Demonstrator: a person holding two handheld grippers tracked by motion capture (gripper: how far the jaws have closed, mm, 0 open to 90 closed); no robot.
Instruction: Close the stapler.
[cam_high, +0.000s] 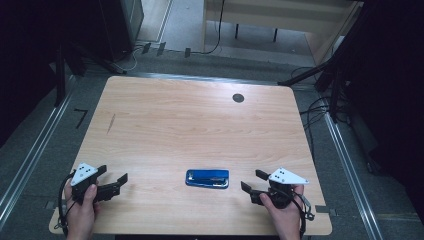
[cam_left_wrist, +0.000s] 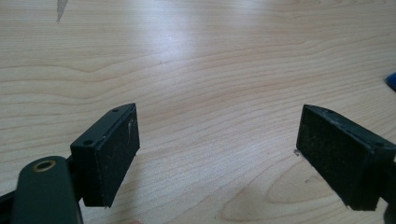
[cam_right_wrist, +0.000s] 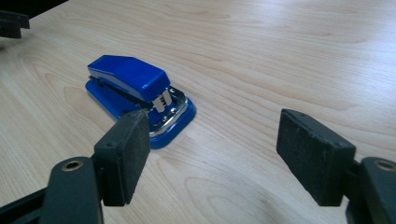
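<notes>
A blue stapler (cam_high: 207, 178) lies flat on the wooden table (cam_high: 200, 125), near the front edge and between my two hands. In the right gripper view the stapler (cam_right_wrist: 135, 98) rests ahead and to the left of the jaws, with its metal front end toward me. My right gripper (cam_high: 254, 181) stands open just to the right of it, nothing between its pads (cam_right_wrist: 310, 154). My left gripper (cam_high: 113, 178) is open at the front left over bare wood, well apart from the stapler. A sliver of the blue stapler (cam_left_wrist: 391, 80) shows at the right edge of the left gripper view.
A small dark round hole (cam_high: 238, 98) sits near the table's far edge. A thin dark mark (cam_high: 111, 123) lies on the left part of the tabletop. Cables and dark stands surround the table on the floor beyond it.
</notes>
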